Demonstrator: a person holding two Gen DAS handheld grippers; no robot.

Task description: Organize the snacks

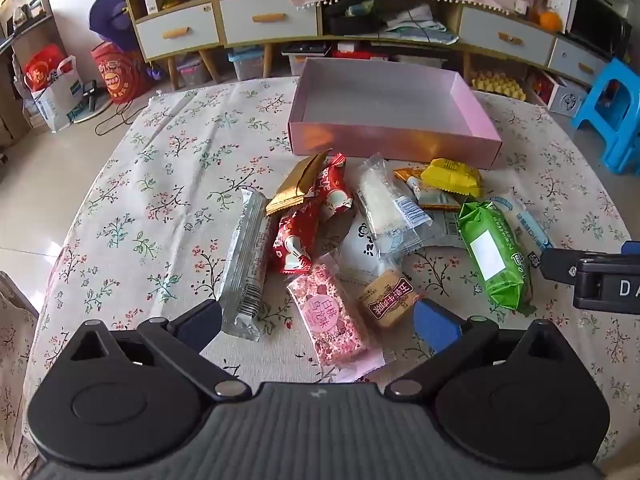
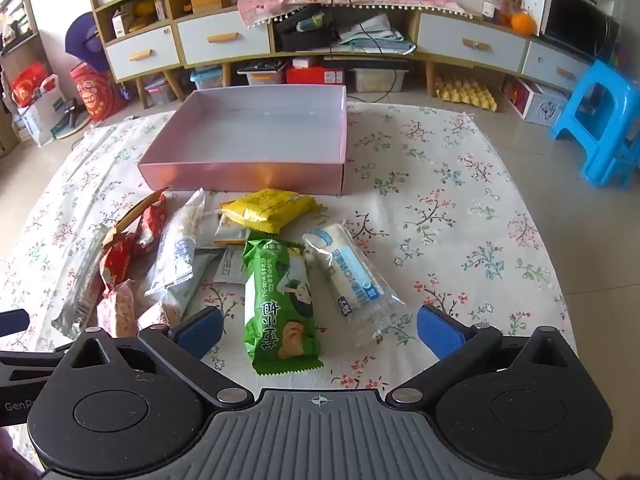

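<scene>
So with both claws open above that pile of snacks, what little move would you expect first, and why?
Probably the right gripper lowers and closes on the green packet. That packet lies lengthwise between its open fingers, apart from the heap, and the pink box behind holds nothing yet.

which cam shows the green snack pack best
The right wrist view: the green pack lies centred between the open right gripper fingers, its whole printed front visible. The left wrist view shows it off to the right, angled, with a white label facing up.
</scene>
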